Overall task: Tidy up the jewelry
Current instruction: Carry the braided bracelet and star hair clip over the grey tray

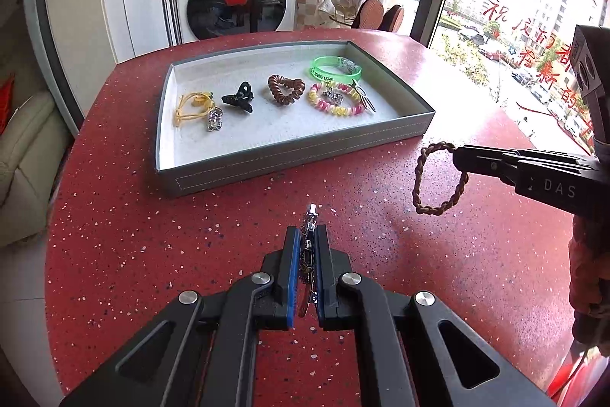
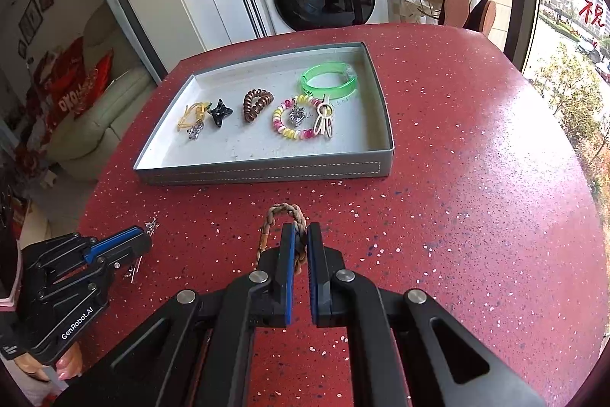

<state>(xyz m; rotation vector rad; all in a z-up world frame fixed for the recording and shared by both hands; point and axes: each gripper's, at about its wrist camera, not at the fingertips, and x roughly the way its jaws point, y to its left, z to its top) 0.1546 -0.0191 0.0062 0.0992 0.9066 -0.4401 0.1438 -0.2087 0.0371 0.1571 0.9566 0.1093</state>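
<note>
The red speckled table [image 1: 381, 178] lies under both grippers, and beyond their jaws sits the grey tray [image 1: 297, 155], holding a green bangle [image 1: 335, 71], a pink-and-yellow coil bracelet [image 1: 335, 100], a brown coil tie [image 1: 286, 88], a black claw clip [image 1: 238, 98] and a yellow cord [image 1: 190, 107]. The right gripper [image 2: 301, 235] has its jaws clamped on a brown braided bracelet [image 2: 284, 212], whose loop pokes out past the fingertips. The left gripper [image 1: 307, 235] pinches a small sparkly metal clip [image 1: 309, 220] between narrow jaws.

A red speckled worktop [image 2: 457, 178] with a rounded edge carries one thing directly: a shallow grey tray [image 2: 267, 170] (white stitching along its near wall), set toward the far side, its long side facing the cameras.
</note>
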